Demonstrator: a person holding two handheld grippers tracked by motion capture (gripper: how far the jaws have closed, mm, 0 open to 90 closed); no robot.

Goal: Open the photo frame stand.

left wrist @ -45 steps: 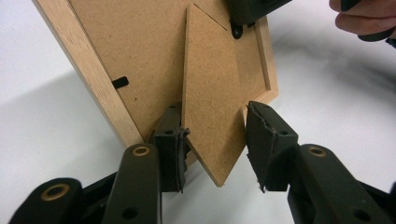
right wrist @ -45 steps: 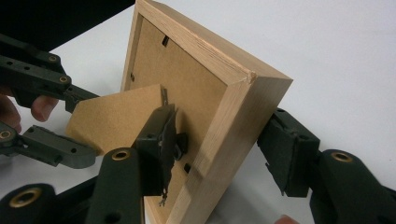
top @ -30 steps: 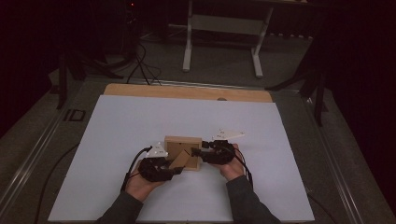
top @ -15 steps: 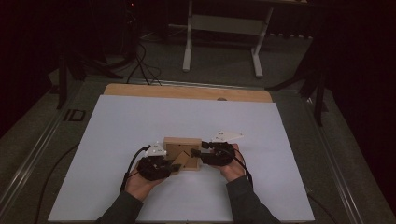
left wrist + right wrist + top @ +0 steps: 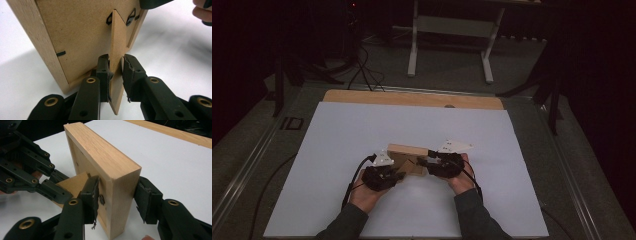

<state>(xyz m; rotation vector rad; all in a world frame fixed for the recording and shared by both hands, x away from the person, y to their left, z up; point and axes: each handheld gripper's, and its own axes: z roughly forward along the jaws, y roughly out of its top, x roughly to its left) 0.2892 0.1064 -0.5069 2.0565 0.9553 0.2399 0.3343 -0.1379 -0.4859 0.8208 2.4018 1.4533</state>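
Standing upright on white table (image 5: 337,150), wooden frame (image 5: 105,167) edge clamped by right tongs (image 5: 117,202), left tongs (image 5: 116,72) just closed on stand flap (image 5: 116,50).

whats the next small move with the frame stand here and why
Probably swing the stand outward with the left gripper, whose jaws have just closed around it, while the right gripper clamps the wooden frame upright. The stand juts only slightly from the backing.

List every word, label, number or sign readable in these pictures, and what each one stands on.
None can be read.
Wooden picture frame: bare wood, no lettering.
Its fibreboard back and stand flap: plain, with black clips and no print.
Dark square mark on the grey surround left of the white table sheet: too small and blurred to read.
Both grippers' fingers: unmarked.
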